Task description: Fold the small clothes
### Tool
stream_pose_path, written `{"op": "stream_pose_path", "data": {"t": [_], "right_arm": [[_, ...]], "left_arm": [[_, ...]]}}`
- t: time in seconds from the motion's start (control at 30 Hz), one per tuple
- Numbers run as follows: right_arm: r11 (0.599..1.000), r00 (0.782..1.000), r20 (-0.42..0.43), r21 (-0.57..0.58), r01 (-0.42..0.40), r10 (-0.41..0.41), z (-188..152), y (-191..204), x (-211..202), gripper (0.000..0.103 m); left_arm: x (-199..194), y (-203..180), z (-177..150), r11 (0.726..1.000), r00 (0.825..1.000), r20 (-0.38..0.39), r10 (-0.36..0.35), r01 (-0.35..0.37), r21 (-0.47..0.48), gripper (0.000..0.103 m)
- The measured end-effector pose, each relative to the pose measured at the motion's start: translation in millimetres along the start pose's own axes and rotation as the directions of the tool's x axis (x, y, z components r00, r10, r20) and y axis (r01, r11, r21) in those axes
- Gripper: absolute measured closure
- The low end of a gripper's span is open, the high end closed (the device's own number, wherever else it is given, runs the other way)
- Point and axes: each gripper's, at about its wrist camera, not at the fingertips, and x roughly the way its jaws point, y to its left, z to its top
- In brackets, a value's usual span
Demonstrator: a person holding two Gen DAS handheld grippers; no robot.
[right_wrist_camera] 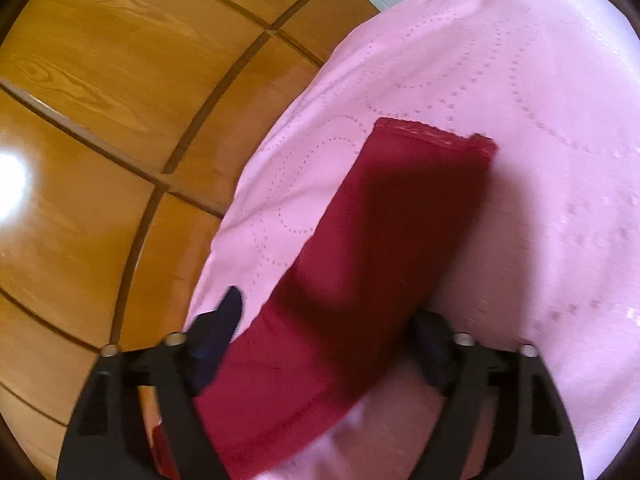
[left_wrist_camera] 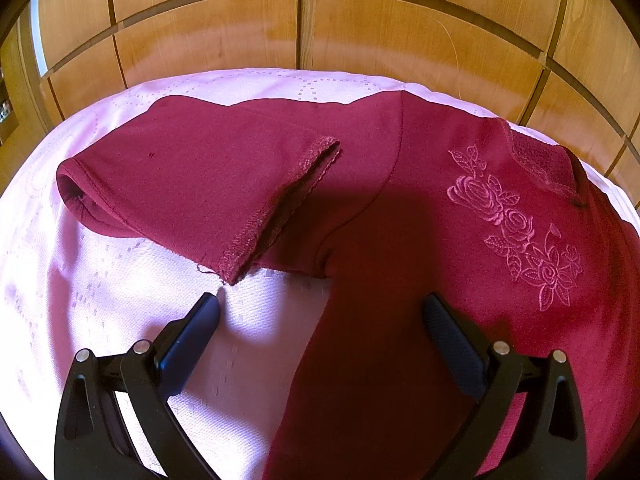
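Note:
A dark red shirt (left_wrist_camera: 360,208) with pink embroidered roses (left_wrist_camera: 516,224) lies on a pink tablecloth (left_wrist_camera: 120,280). Its left sleeve (left_wrist_camera: 200,184) is folded over, with the stitched cuff (left_wrist_camera: 280,208) facing up. My left gripper (left_wrist_camera: 320,312) is open above the shirt's side edge, empty. In the right wrist view a long strip of the red shirt (right_wrist_camera: 380,240) runs away from me, its hem (right_wrist_camera: 436,132) at the far end. My right gripper (right_wrist_camera: 328,316) is open, its fingers either side of the cloth, not closed on it.
The table stands on a glossy wooden parquet floor (right_wrist_camera: 100,160). The tablecloth's edge (right_wrist_camera: 248,184) hangs at the left in the right wrist view. Wooden panels (left_wrist_camera: 320,20) fill the background beyond the table in the left wrist view.

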Motion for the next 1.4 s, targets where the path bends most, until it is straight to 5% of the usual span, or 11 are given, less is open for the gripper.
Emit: {"op": "stream_pose_path", "data": {"t": [0.13,0.2,0.3,0.4,0.6,1.0,1.4], "right_arm": [[0.997,0.997,-0.001,-0.031,0.075,-0.076,6,10,12,0.017],[0.992,0.994,-0.006,-0.070,0.106,-0.107,8,15,15,0.060],[0.985,0.988,-0.051,-0.092,0.143,-0.149,9,16,23,0.081],[0.987,0.993,-0.017,-0.107,0.117,-0.120,5,23,13,0.087],[0.917,0.998,0.052,-0.395,0.056,-0.039,-24,104,-20,0.089],[0.731,0.985,-0.144,-0.662,-0.165,0.092,-160,241,-24,0.089],[0.544,0.937,-0.349,-0.790,-0.284,-0.018,-318,280,23,0.089]], "left_arm": [[0,1,0,1.000,1.000,0.000,-0.001,0.001,-0.001,0.002],[0,1,0,1.000,1.000,0.001,-0.004,0.004,-0.002,0.002],[1,2,1,1.000,1.000,0.000,-0.008,0.008,-0.005,0.002],[1,2,1,1.000,1.000,-0.001,-0.011,0.011,-0.006,0.002],[2,2,2,1.000,1.000,-0.001,-0.011,0.011,-0.007,0.002],[2,3,2,1.000,1.000,0.001,-0.017,0.017,-0.011,0.002],[2,3,2,1.000,1.000,0.002,-0.022,0.022,-0.014,0.002]]}}
